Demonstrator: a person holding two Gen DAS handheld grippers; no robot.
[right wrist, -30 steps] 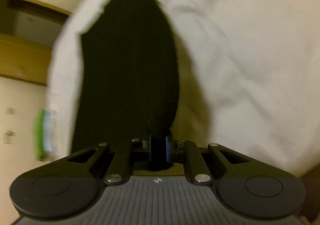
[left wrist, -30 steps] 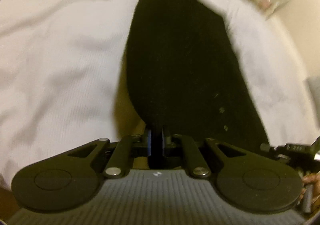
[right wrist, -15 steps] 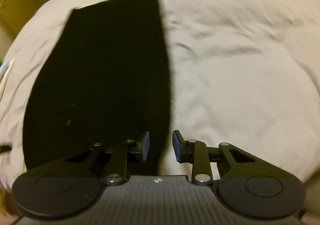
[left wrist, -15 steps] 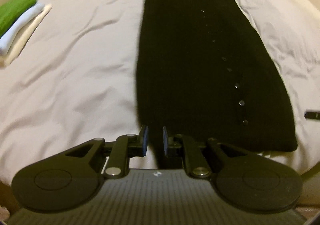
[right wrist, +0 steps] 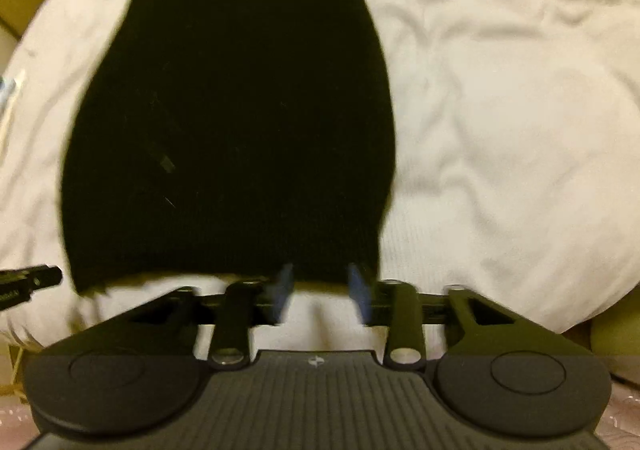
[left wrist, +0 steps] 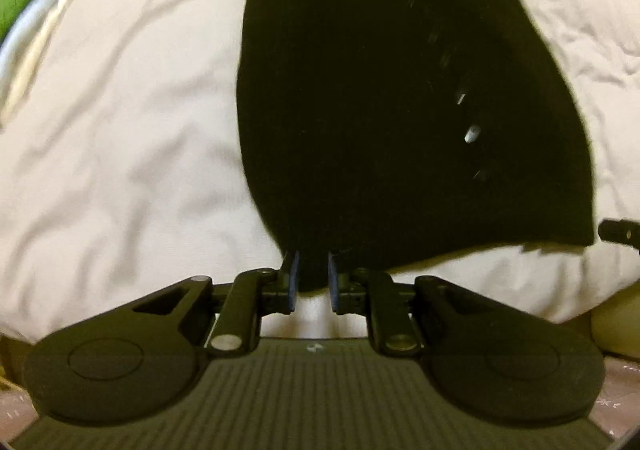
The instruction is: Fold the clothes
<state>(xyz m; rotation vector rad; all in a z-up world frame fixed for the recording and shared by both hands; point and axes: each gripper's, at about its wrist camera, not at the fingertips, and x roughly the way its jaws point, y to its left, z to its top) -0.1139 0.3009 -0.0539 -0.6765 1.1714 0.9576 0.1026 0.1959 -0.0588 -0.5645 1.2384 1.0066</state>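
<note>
A bedroom in a home. A bed with a rumpled white duvet (left wrist: 132, 153) fills both views, soft and creased. A black garment (left wrist: 400, 109) lies flat on it. At the far left edge sits a small stack of folded clothes (left wrist: 24, 21), green on top of white. Beyond the bed, yellowish walls show dimly.

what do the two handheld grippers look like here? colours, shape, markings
Both match: the left gripper and right gripper are matte black, with a ribbed dark grey top plate bearing a small white mark, two round black discs at the sides, linkage bars with silver pivot pins, and blue pads on the jaws. No cables or sleeves visible.
</note>
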